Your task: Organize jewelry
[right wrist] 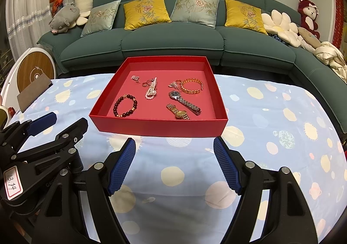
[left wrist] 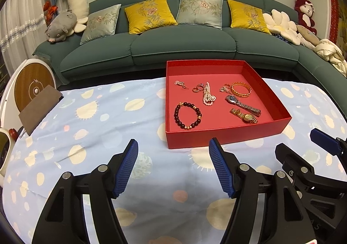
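A shallow red tray point(left wrist: 227, 134) point(right wrist: 158, 129) sits on the patterned blue cloth and holds the jewelry. Inside lie a dark bead bracelet point(left wrist: 188, 115) point(right wrist: 125, 105), a pearl strand point(left wrist: 207, 96) point(right wrist: 151, 91), a gold bangle point(left wrist: 241, 89) point(right wrist: 192, 86), a silver watch point(left wrist: 243, 104) point(right wrist: 185, 101), a gold watch point(left wrist: 244, 115) point(right wrist: 178, 112), rings point(left wrist: 197, 88) and a small brooch point(left wrist: 180, 84) point(right wrist: 136, 78). My left gripper point(left wrist: 173, 150) hovers open before the tray's near wall, nothing between its pads. My right gripper point(right wrist: 174, 148) is open too, just short of the tray, empty.
A green sofa point(left wrist: 184, 48) with cushions and plush toys runs behind the table. A brown card point(left wrist: 40, 109) lies at the cloth's left edge beside a round white and wood device point(left wrist: 32, 89). The right gripper's fingers point(left wrist: 323, 140) show at the left view's right edge.
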A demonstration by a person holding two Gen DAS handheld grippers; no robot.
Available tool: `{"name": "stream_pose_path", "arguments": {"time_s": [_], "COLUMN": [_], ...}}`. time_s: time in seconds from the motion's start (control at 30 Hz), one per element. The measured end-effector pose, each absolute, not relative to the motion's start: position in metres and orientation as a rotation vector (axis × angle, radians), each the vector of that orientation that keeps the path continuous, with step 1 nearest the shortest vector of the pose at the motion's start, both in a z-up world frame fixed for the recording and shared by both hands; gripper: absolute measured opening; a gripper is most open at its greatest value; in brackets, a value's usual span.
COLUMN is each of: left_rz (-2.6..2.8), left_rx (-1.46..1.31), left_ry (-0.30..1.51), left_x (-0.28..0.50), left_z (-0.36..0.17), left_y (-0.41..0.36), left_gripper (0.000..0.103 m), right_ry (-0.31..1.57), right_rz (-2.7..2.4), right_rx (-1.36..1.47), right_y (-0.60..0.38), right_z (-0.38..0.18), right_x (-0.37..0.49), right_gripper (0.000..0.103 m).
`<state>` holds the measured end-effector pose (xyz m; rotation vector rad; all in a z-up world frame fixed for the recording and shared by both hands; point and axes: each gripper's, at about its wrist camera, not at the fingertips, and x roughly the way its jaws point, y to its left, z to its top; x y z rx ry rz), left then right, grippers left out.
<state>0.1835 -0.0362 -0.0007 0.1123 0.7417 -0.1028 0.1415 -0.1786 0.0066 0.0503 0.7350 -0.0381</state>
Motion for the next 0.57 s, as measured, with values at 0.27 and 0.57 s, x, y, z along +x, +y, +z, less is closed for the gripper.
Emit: {"name": "stream_pose_path", "arguments": {"time_s": [0.27,0.57], "left_rz": [-0.104,-0.098], "left_rx": [0.102,0.109], "left_ry": [0.75,0.746], "left_x": [0.1845,0.1846], "left_z": [-0.0017,-0.003], "left_y": [-0.0338,-0.0354], "left_gripper": [0.07,0.07], "right_ry": [0.736,0.733], "right_rz": [-0.042,-0.049], "right_rx": [0.053,0.047], "right_y": [-0.179,-0.1779], "right_z": [0.0047,0.004], "right_x": [0.141,0.1405], "right_gripper": [0.072,0.072]}}
